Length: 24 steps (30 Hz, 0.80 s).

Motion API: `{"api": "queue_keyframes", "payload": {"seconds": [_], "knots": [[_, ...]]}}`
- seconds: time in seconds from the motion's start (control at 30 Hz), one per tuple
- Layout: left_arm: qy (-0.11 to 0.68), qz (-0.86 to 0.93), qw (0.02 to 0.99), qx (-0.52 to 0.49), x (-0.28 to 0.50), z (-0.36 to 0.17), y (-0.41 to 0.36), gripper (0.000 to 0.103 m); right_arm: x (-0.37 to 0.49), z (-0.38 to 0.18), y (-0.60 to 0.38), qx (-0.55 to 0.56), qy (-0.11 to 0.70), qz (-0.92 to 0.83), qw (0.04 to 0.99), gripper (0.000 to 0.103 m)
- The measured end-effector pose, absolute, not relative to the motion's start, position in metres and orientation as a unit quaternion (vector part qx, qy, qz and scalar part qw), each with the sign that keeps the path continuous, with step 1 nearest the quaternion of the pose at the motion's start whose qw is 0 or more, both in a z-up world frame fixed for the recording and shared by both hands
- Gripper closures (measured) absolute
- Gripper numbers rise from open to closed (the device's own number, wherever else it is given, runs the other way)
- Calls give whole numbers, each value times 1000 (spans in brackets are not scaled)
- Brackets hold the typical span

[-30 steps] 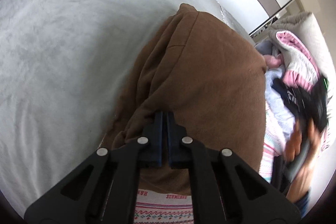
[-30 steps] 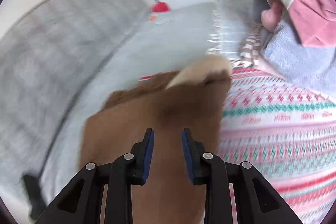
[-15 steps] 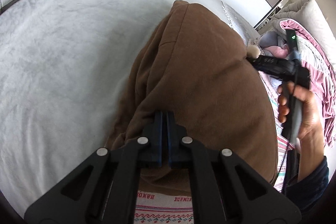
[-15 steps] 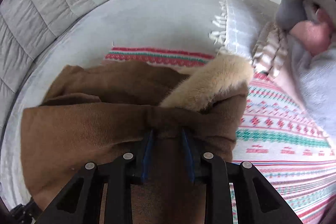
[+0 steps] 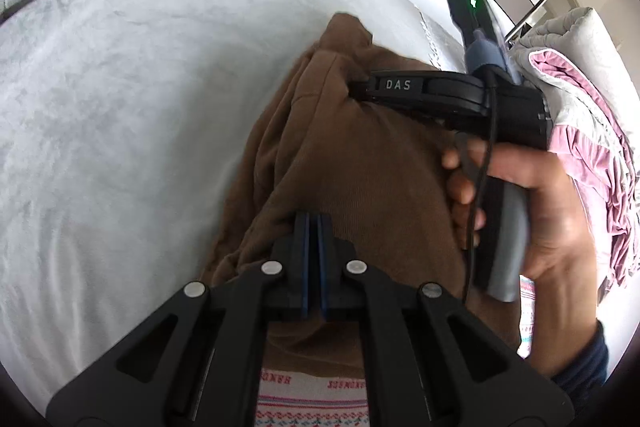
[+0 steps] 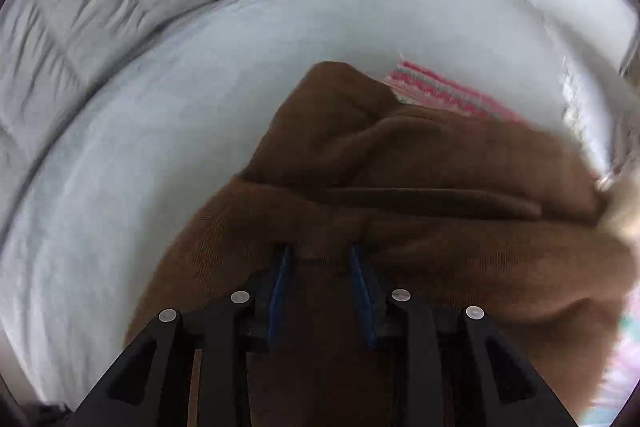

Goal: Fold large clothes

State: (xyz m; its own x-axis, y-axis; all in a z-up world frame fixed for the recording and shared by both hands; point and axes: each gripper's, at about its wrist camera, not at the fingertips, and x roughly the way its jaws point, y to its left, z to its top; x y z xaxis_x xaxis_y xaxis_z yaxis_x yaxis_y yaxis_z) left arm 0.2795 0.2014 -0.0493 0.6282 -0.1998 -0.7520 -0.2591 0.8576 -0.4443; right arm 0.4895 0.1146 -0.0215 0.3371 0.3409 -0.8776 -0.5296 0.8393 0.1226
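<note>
I'm seeing the grey bed (image 5: 120, 115) carrying the brown garment (image 5: 360, 163), which is lying over a patterned blanket (image 6: 444, 93). My left gripper (image 5: 313, 227) is pinching its near edge; my right gripper (image 6: 320, 255) is clamping a thick fold.

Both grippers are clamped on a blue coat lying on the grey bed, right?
Not quite: the coat is brown, not blue, as the left wrist view shows. The left gripper and right gripper are both clamped on it, on the grey bed.
</note>
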Motion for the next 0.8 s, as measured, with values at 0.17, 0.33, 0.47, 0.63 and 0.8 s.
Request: {"api": "queue_keyframes", "payload": {"seconds": [0.17, 0.33, 0.47, 0.63, 0.8], "knots": [[435, 11, 859, -269, 279, -50, 202, 97, 487, -19, 97, -58, 491, 282, 822, 72], [430, -16, 843, -323, 273, -49, 222, 97, 438, 31, 61, -30, 446, 287, 847, 46], [419, -37, 820, -388, 258, -43, 243, 90, 385, 50, -2, 19, 440, 268, 857, 42], [407, 9, 832, -378, 225, -29, 252, 36, 309, 43, -59, 16, 433, 243, 868, 39], [424, 8, 814, -398, 216, -45, 259, 36, 248, 42, -31, -104, 367, 256, 888, 38]]}}
